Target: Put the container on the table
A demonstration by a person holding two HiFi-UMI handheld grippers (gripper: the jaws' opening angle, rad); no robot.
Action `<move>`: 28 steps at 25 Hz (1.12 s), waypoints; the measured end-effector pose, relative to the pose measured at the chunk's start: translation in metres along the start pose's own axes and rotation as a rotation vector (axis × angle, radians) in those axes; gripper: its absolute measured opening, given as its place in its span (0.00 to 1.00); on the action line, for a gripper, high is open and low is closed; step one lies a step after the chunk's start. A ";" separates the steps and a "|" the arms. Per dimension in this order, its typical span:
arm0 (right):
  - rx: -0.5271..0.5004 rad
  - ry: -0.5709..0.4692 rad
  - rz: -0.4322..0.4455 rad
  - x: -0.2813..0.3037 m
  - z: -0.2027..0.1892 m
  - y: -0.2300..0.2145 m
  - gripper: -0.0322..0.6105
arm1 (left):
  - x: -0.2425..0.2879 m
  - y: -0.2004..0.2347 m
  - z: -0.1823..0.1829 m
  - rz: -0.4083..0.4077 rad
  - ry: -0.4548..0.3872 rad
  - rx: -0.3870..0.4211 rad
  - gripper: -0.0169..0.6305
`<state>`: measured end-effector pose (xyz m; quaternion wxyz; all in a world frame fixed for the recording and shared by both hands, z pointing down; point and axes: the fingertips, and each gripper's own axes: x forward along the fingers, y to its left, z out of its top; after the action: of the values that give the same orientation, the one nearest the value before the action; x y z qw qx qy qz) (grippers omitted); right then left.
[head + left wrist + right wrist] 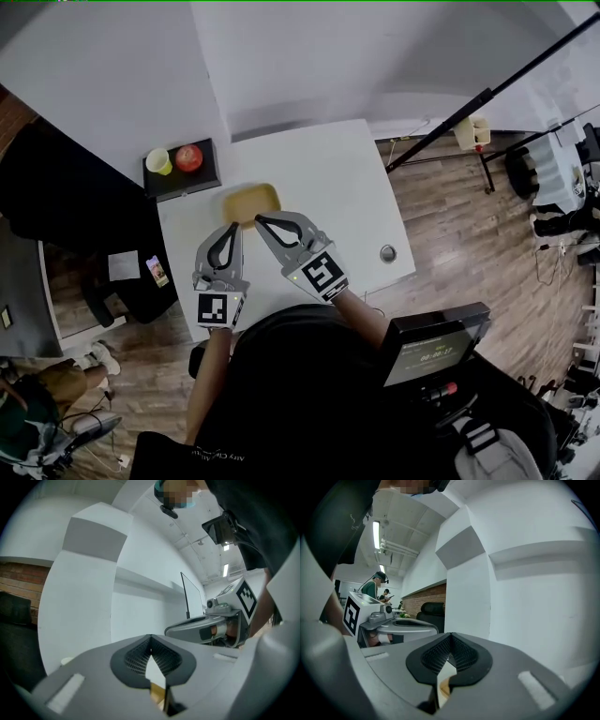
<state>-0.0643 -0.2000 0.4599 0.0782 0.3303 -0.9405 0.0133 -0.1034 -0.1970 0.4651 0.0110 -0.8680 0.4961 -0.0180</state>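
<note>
A shallow tan container is over the middle of the white table; whether it rests on it I cannot tell. My left gripper and right gripper meet at its near rim, side by side, both shut. In the left gripper view the jaws are closed, with a tan sliver of the container pinched low between them. The right gripper view shows the same: closed jaws and a tan edge of the container between them.
A black tray with a yellow cup and a red fruit stands at the table's far left corner. A small round metal thing lies near the right edge. A black pole slants past on the right.
</note>
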 end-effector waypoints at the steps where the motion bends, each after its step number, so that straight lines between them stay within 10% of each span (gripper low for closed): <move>1: 0.002 0.003 0.001 0.000 -0.002 0.000 0.07 | 0.000 -0.001 0.000 0.000 -0.016 -0.006 0.03; 28: 0.049 0.070 0.017 0.007 -0.028 0.002 0.07 | -0.001 0.003 -0.023 -0.004 0.003 -0.027 0.03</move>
<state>-0.0670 -0.2009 0.4885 0.1028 0.3236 -0.9393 0.0486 -0.1070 -0.1979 0.4884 -0.0016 -0.8691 0.4945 -0.0128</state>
